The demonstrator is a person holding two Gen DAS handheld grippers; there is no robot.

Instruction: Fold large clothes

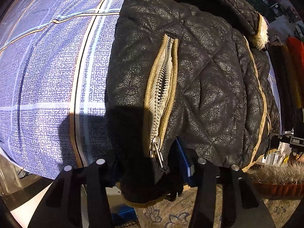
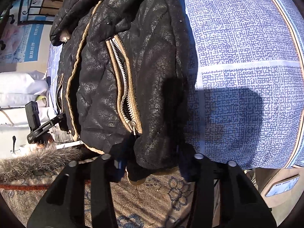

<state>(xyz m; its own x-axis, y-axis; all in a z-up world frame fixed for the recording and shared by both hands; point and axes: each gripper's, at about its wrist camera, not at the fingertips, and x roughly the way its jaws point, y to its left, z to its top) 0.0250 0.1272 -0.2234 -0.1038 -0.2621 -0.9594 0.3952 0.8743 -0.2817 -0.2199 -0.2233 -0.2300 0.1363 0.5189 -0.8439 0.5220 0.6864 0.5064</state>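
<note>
A black quilted leather-look jacket with tan piping, zip pockets and fleece lining lies on a bed covered by a blue patterned sheet. Its hem hangs over the bed's near edge. My left gripper has its jaws spread wide, with the jacket's left hem corner between them below the pocket zip. In the right wrist view, my right gripper is also spread wide around the jacket's right hem corner, below the other pocket zip. I cannot see either gripper pinching the fabric.
A patterned rug covers the floor below the bed edge. A fur-trimmed item lies at the foot. The other gripper's body shows at the left. A metal headboard and white bags stand beyond.
</note>
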